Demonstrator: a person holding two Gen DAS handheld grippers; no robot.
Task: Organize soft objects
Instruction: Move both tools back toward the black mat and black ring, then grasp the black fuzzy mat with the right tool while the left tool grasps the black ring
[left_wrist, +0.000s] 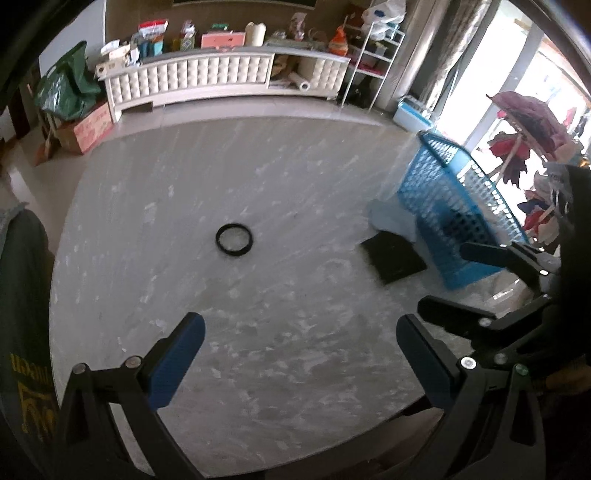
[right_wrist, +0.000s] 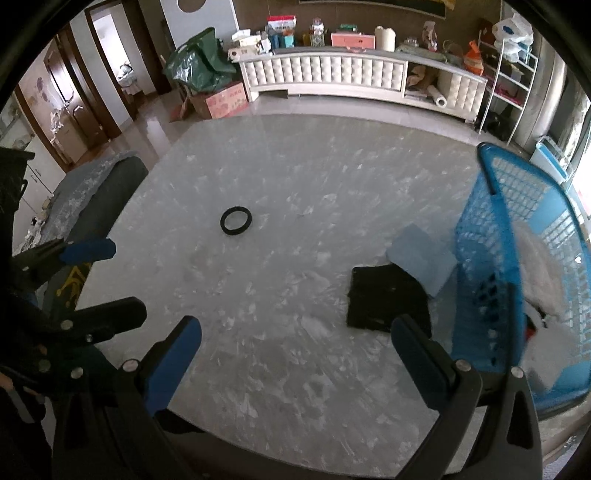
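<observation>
A folded black cloth lies on the grey marble table, partly over a folded light blue cloth. Both lie against a blue plastic basket that holds white and red fabric. In the left wrist view the black cloth, the light blue cloth and the basket sit at the right. My left gripper is open and empty over the table's near part. My right gripper is open and empty, its right finger just in front of the black cloth.
A black ring lies near the table's middle. A chair with a grey cover stands at the table's left edge. A white cabinet with boxes lines the far wall. A clothes rack stands beyond the basket.
</observation>
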